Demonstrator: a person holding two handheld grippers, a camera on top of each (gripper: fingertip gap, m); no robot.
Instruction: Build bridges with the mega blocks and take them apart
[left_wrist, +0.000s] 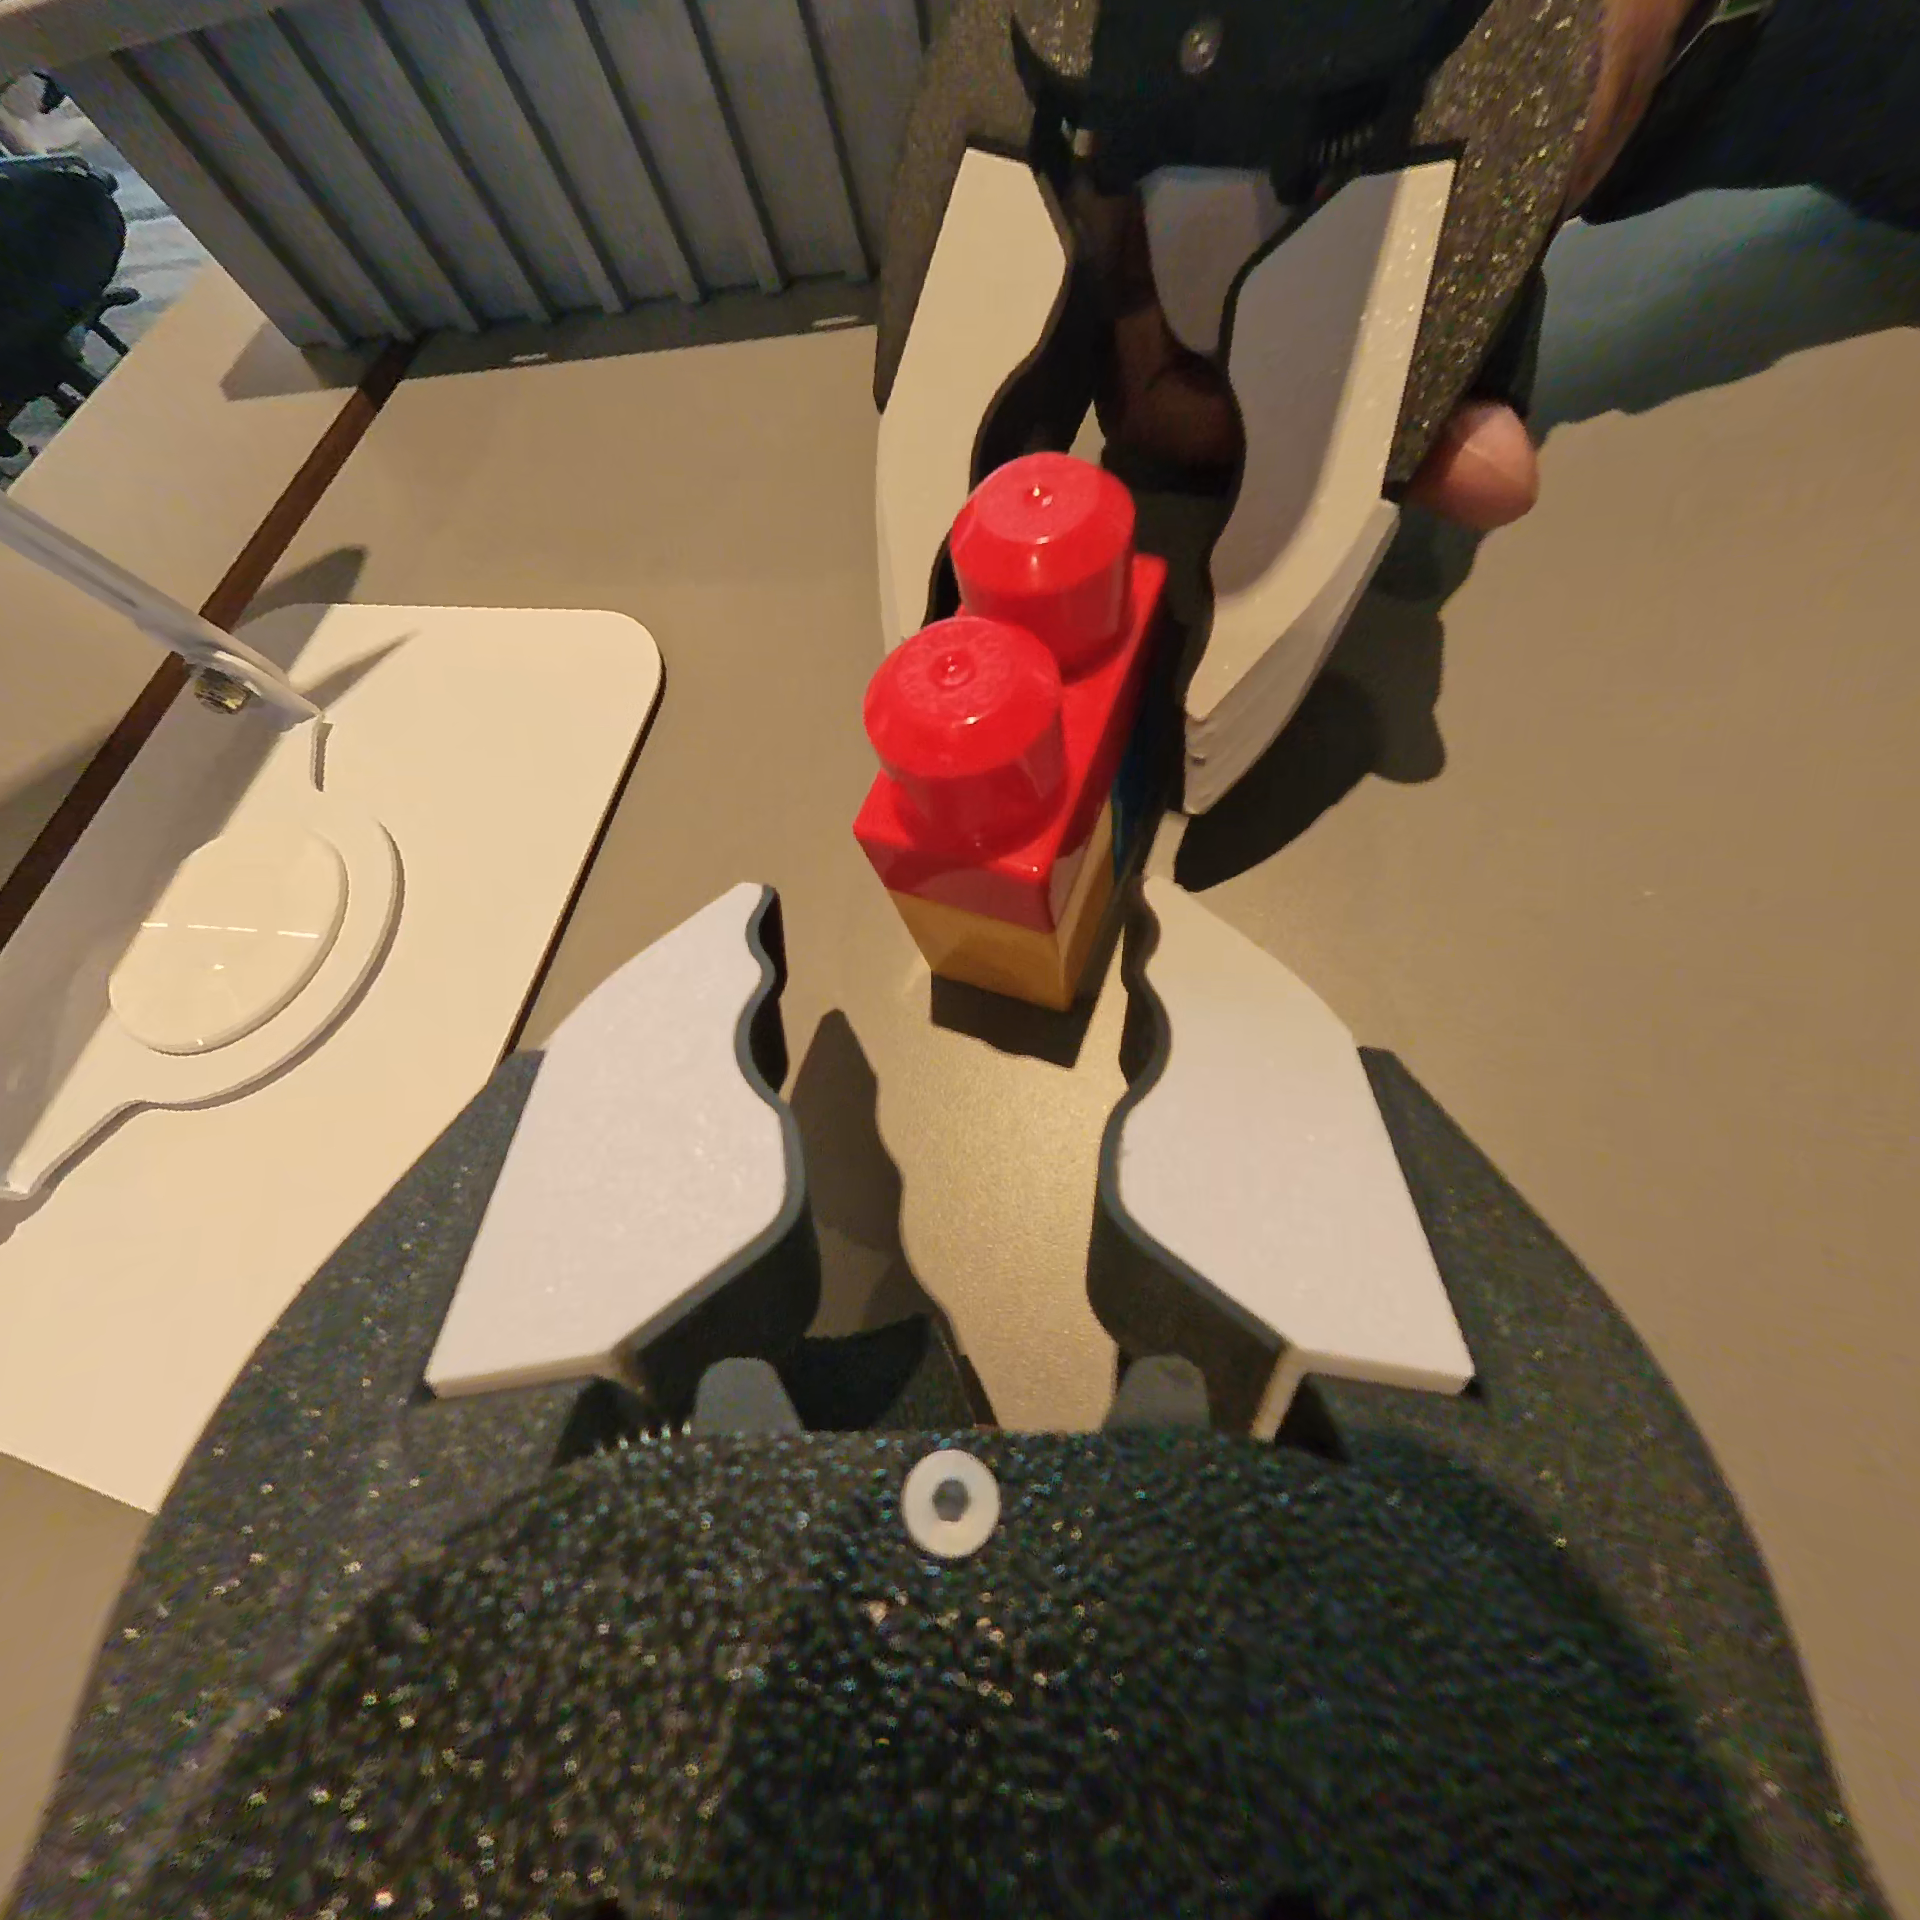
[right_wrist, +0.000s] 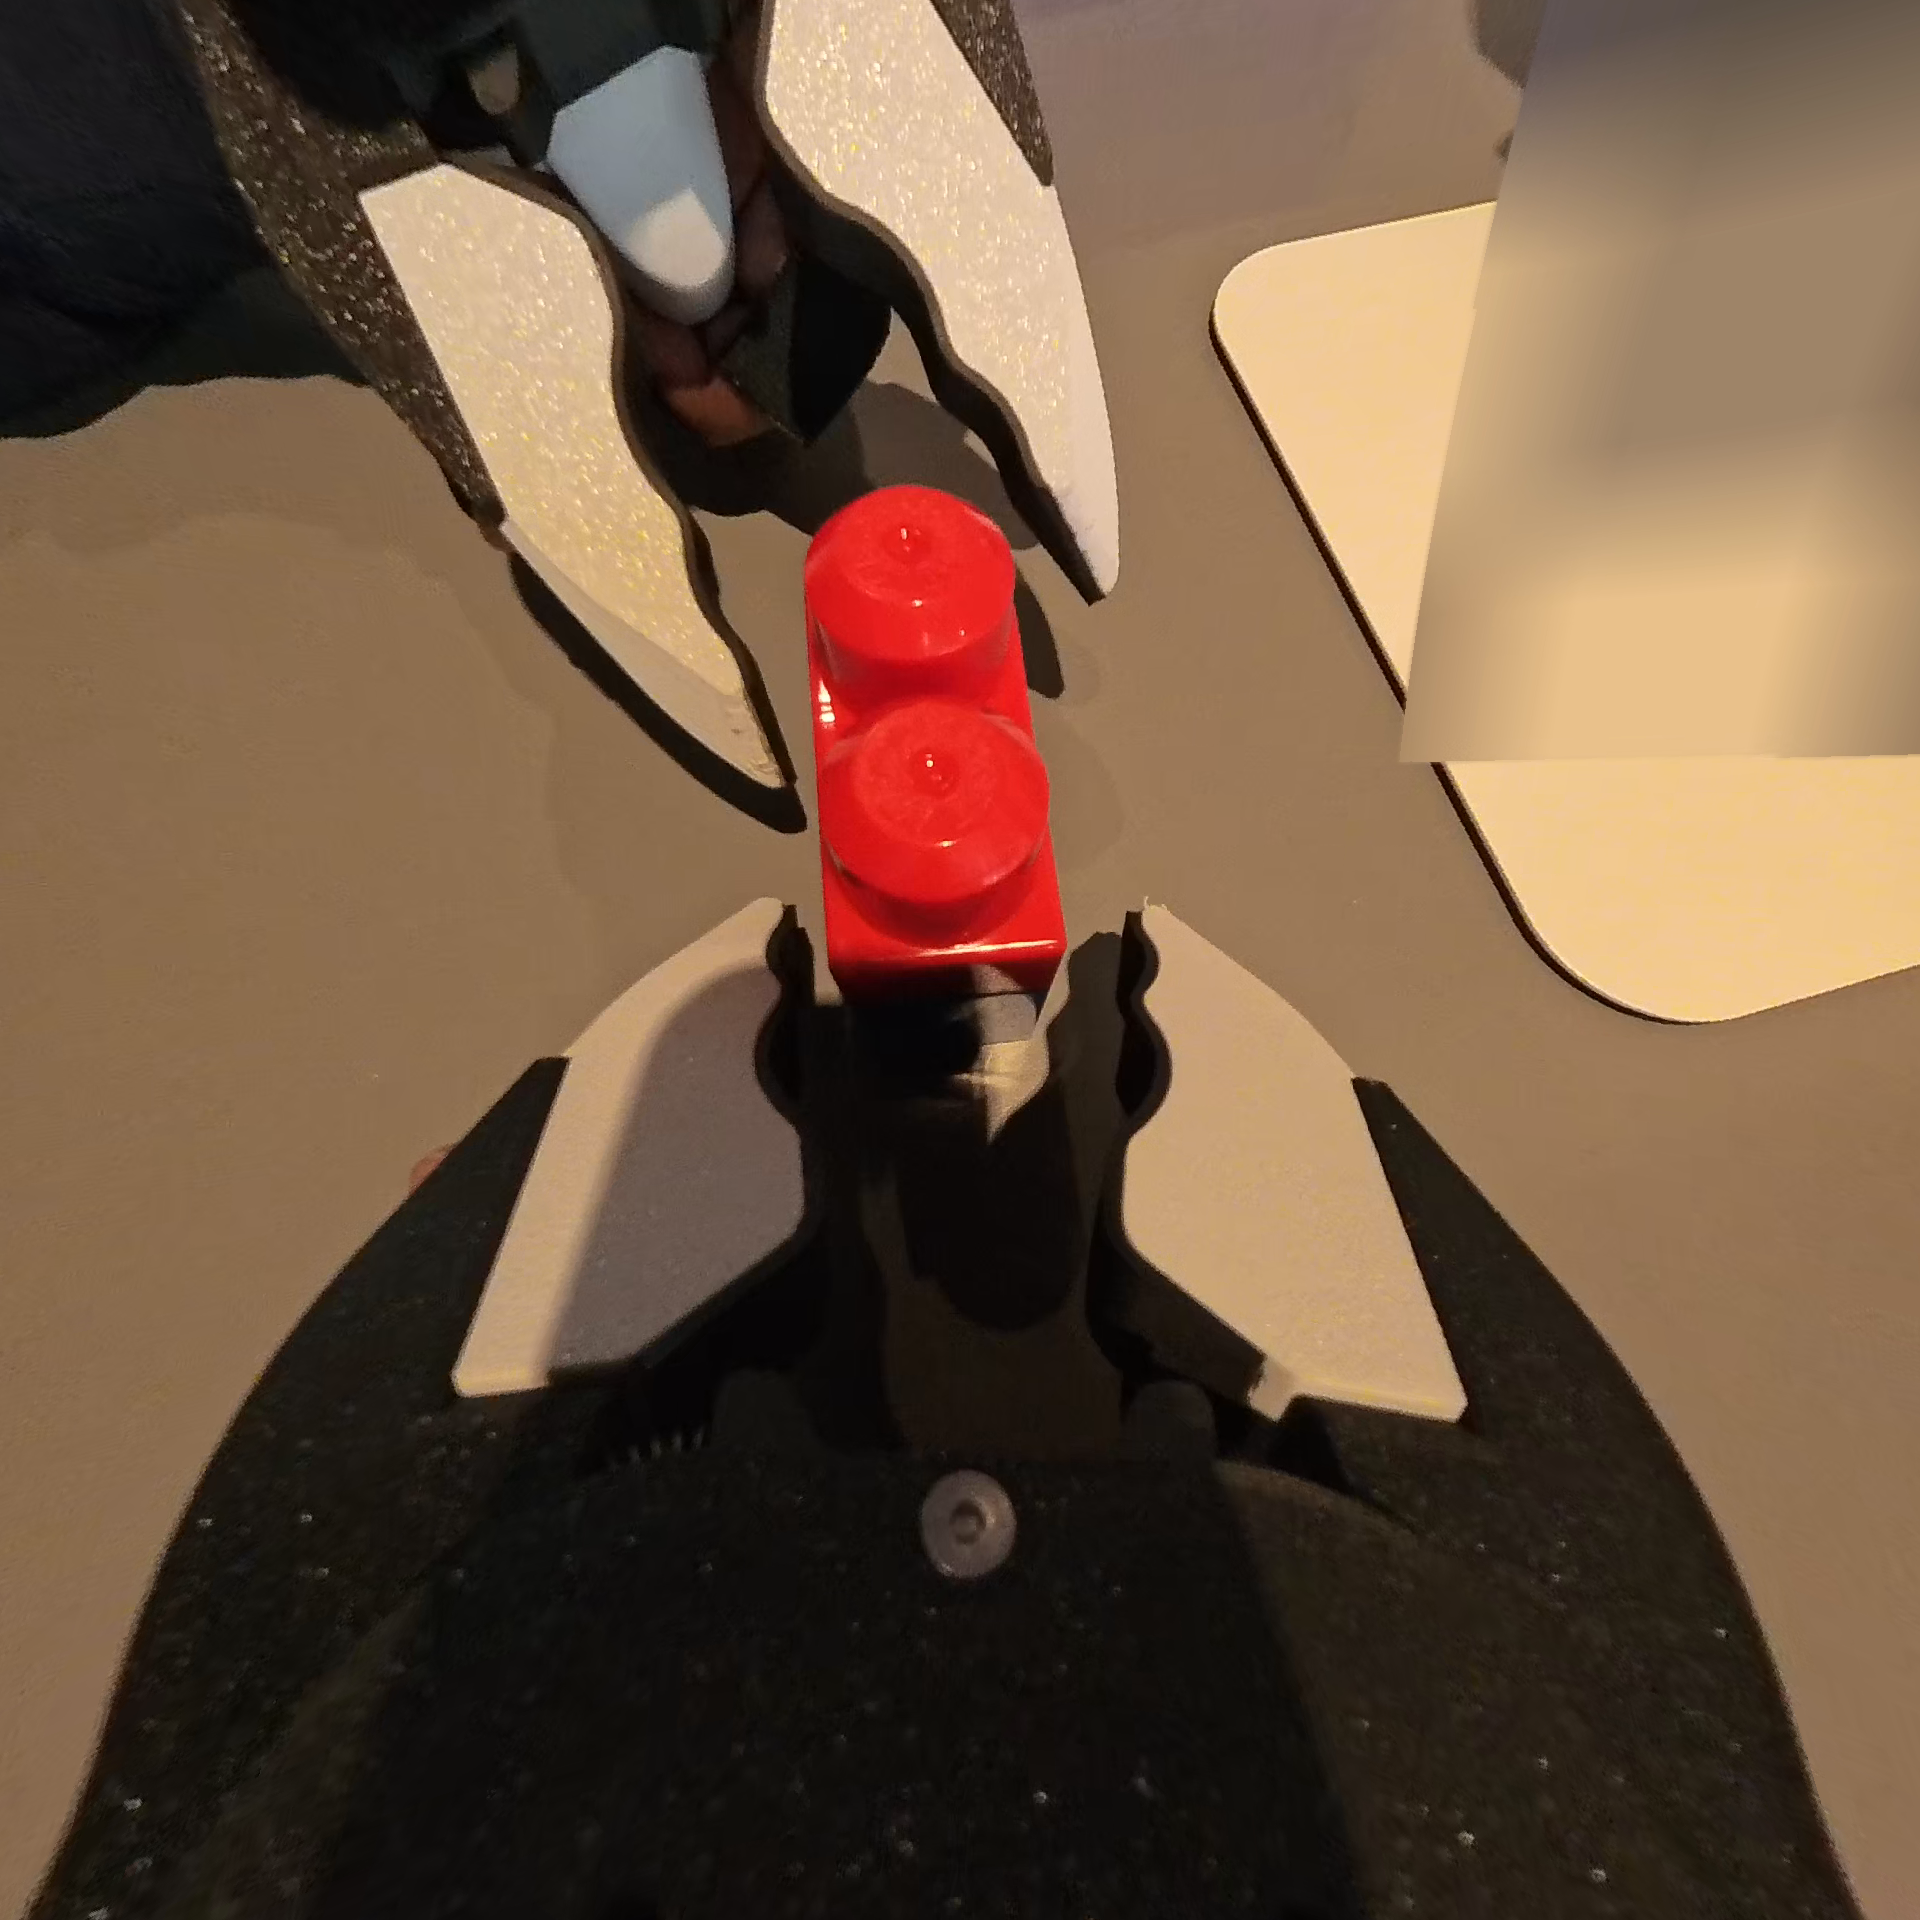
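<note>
1. A red two-stud block (left_wrist: 987, 748) is sitting on top of a yellow block (left_wrist: 1003, 940) in a short upright stack on the grey-brown tabletop (left_wrist: 623, 499); a sliver of blue (left_wrist: 1120, 821) is showing at the stack's side in the left wrist view, and what it belongs to cannot be told.
2. The left gripper (left_wrist: 956, 904) is hovering just short of the stack with its white fingers spread apart, gripping nothing; one fingertip (left_wrist: 1164, 904) is lying just beside the yellow block's lower corner.
3. The right gripper (right_wrist: 961, 920) is facing it from the opposite end, its jaws parted wider than the red block (right_wrist: 925, 748), the two tips flanking the block's near end; whether either tip is touching the plastic cannot be told.
4. In the left wrist view, the right gripper (left_wrist: 1049, 707) is reaching in from above, a person's fingertip (left_wrist: 1475, 473) wrapping round its black speckled body.
5. A pale rounded board (left_wrist: 499, 727) is lying on the table well to the side of the stack, carrying a clear round disc (left_wrist: 229, 935).
6. A ribbed grey panel (left_wrist: 499, 156) is standing along the table's far edge.
</note>
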